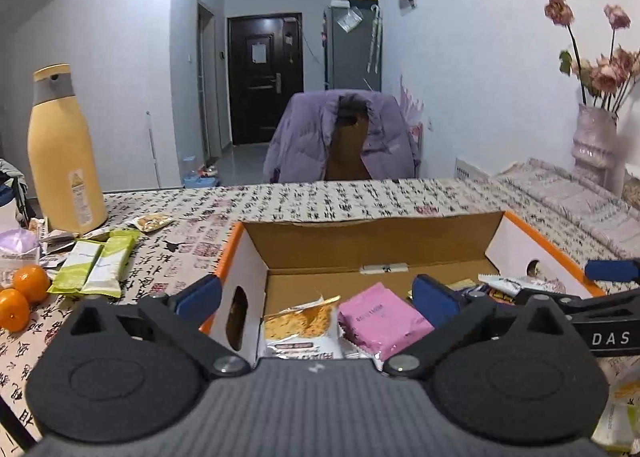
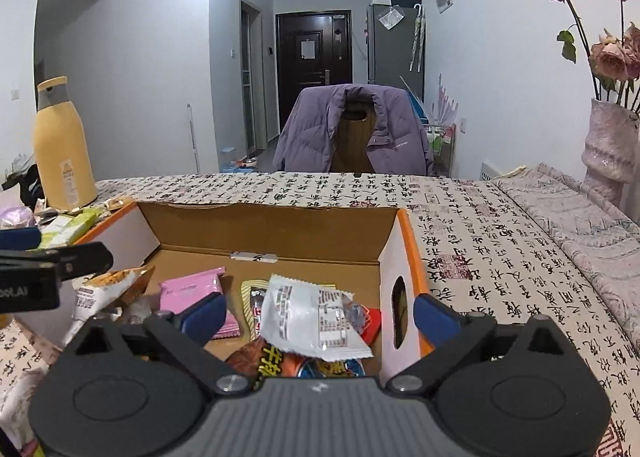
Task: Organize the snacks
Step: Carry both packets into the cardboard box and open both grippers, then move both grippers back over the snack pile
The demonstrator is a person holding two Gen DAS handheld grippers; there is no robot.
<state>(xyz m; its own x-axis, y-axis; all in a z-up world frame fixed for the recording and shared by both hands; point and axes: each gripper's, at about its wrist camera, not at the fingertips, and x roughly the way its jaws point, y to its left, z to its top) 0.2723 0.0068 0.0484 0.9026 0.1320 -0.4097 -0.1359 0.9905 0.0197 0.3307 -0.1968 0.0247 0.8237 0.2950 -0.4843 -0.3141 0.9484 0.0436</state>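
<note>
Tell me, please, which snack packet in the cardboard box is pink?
The square pink packet beside the orange-and-white packet; the box's other wrappers are white, orange or dark.

yellow flask [image 1: 64, 153] upright, table's left | purple jacket [image 2: 352, 129] over chair | vase [image 2: 610, 149] with dried roses, right

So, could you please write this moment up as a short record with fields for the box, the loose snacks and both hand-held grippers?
box: open cardboard box on the table, orange edges
in box: pink packet, white wrapper, other snacks
outside box: two green packets, two oranges
left hand-held gripper: open, empty, over the box
right hand-held gripper: open, empty, over the box
</note>
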